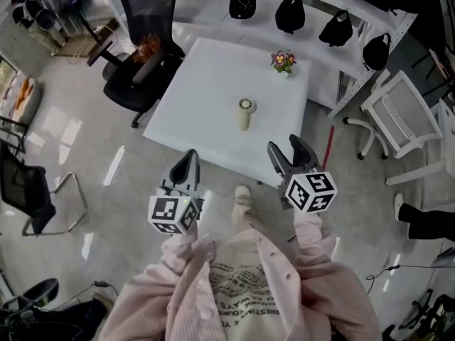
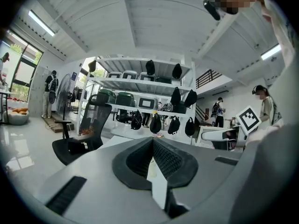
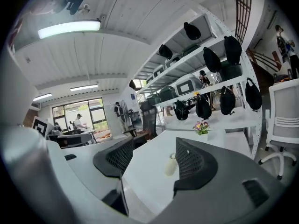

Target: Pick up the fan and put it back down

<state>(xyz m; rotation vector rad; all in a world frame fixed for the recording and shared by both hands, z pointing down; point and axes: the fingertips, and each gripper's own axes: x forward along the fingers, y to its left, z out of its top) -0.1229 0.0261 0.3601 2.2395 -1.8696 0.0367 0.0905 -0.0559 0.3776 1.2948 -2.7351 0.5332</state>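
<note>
The fan is a small cream-coloured thing standing upright near the middle of the white table. Both grippers hover short of the table's near edge, apart from the fan. My left gripper is shut with nothing in it; in the left gripper view its jaws meet at the tips. My right gripper is open and empty. In the right gripper view the fan shows far off between the spread jaws of the right gripper.
A small pot of flowers stands at the table's far right corner. A black office chair is at the table's left, a white chair at its right. Behind runs a white shelf with several black bags.
</note>
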